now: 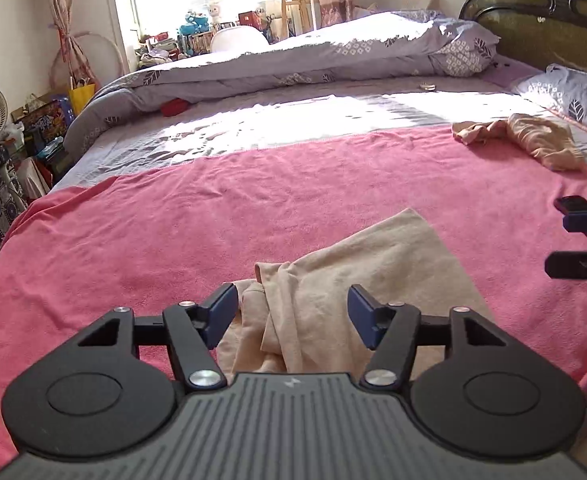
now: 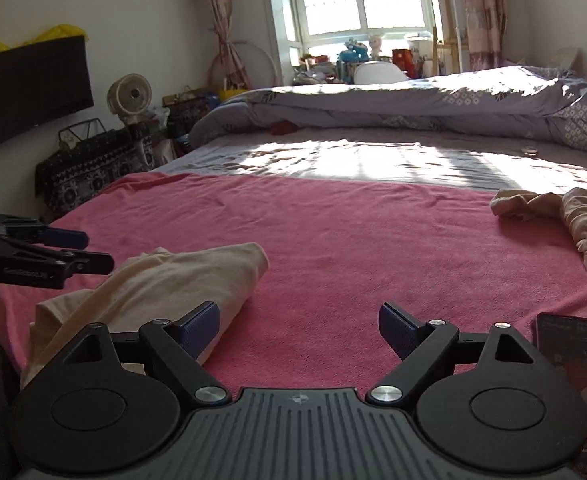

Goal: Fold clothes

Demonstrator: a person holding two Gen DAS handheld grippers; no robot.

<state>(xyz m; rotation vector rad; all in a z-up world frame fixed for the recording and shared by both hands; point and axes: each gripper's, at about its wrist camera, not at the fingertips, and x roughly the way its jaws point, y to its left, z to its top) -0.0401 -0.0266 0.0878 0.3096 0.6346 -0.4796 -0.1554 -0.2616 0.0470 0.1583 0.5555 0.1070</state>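
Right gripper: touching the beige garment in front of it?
Cannot tell. In the right wrist view the open right gripper has its left finger overlapping the beige garment; no gap or contact shows plainly.

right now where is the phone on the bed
The phone lies flat on the pink blanket at the lower right edge of the right wrist view, just right of the open right gripper; the left wrist view does not show it.
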